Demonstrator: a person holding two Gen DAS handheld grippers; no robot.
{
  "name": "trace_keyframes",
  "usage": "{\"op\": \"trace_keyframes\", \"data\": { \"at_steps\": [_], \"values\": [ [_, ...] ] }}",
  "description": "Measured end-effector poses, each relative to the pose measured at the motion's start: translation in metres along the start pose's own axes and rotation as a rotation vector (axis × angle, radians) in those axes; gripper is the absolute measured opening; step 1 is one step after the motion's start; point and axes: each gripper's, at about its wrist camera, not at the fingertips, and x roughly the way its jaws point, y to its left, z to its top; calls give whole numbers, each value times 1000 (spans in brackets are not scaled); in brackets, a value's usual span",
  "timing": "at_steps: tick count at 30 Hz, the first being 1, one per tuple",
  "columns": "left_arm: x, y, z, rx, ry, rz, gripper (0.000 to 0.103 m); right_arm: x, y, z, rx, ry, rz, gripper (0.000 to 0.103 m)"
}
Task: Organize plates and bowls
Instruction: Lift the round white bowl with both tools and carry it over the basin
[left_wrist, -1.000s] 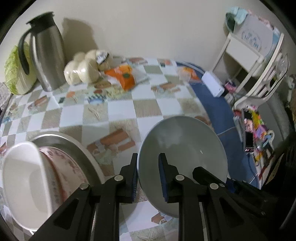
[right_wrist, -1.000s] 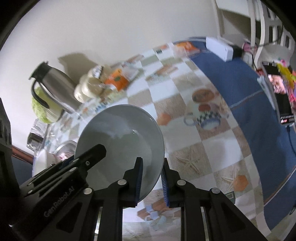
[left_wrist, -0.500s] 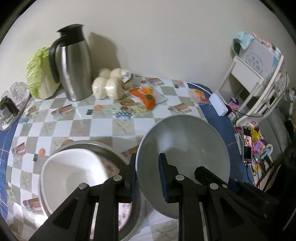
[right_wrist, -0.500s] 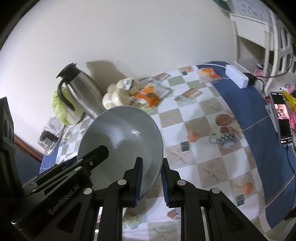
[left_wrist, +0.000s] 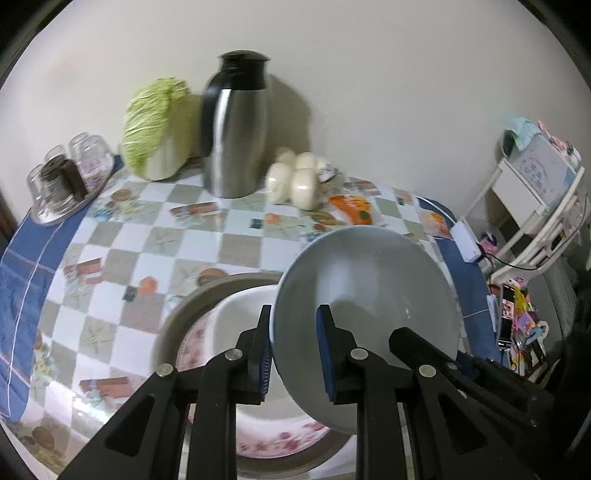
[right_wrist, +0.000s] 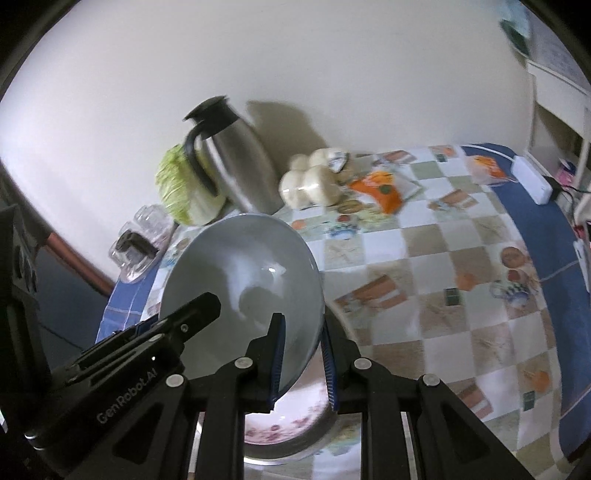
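We hold the grey bowl (left_wrist: 369, 295) by opposite rims, left gripper (left_wrist: 293, 354) and right gripper (right_wrist: 301, 360) both clamped, above stacked dishes (left_wrist: 229, 332) on the checkered tablecloth (left_wrist: 159, 236); ahead, a steel carafe (left_wrist: 236, 125).

The surface (left_wrist: 122, 243) wears a checked cloth with a blue border; against the wall stand a steel thermos jug (left_wrist: 236, 129) and a pale green cabbage (left_wrist: 155, 129) just beside it; a bag of white buns (left_wrist: 295, 181) sits at the jug's other side, an orange packet (left_wrist: 352, 210) near that; a tray of upturned glasses (left_wrist: 66, 181) occupies the far corner; a metal basin (left_wrist: 177, 328) holds stacked dishes; a white power strip (left_wrist: 467, 243) lies at the blue edge.
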Motion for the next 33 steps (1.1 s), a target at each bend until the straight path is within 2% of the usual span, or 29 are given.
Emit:
{"op": "trace_keyframes", "data": {
  "at_steps": [7, 13, 24, 33],
  "values": [
    [-12, 36, -4, -47, -16, 15, 22, 11, 36, -7, -68, 21, 15, 21],
    [-12, 51, -3, -62, -7, 5, 22, 20, 53, -11, -94, 34, 21, 21],
    [4, 43, -7, -29, 39, 4, 22, 34, 51, -12, -116, 71, -63, 24],
    [18, 42, -11, -23, 77, 11, 22, 46, 45, -15, -120, 107, -93, 24]
  ]
}}
